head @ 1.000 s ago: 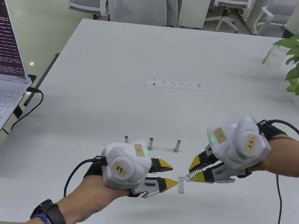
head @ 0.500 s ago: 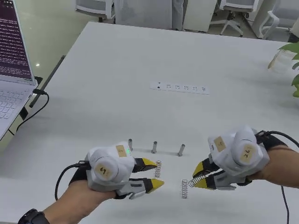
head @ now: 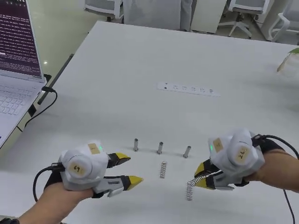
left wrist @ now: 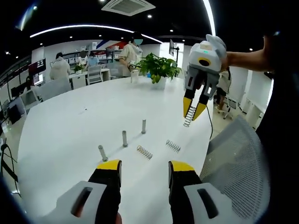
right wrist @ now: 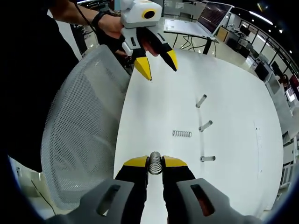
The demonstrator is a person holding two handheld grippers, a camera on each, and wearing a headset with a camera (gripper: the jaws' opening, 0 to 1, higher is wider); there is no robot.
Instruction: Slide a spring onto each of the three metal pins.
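Three short metal pins stand in a row on the white table: left pin [head: 136, 144], middle pin [head: 160, 148], right pin [head: 187, 151]. All three are bare. One spring [head: 163, 169] lies in front of the middle pin, and another spring [head: 189, 190] lies nearer me. My right gripper [head: 199, 176] is shut on a third spring [right wrist: 155, 163], held above the table to the right of the pins. My left gripper [head: 132, 168] is open and holds nothing, down left of the pins. The left gripper view shows its jaws apart, with the pins [left wrist: 124, 138] ahead.
A white power strip [head: 188, 88] lies further back on the table. An open laptop [head: 14, 56] and a black cable [head: 42, 100] sit at the left edge. A grey mesh chair back [right wrist: 79, 130] stands near the table's front edge. A plant [left wrist: 159, 67] stands at the far side.
My left gripper has drawn back to the left, away from the springs, uncovering the one in front of the middle pin. The right gripper still holds its spring. The head camera has shifted.
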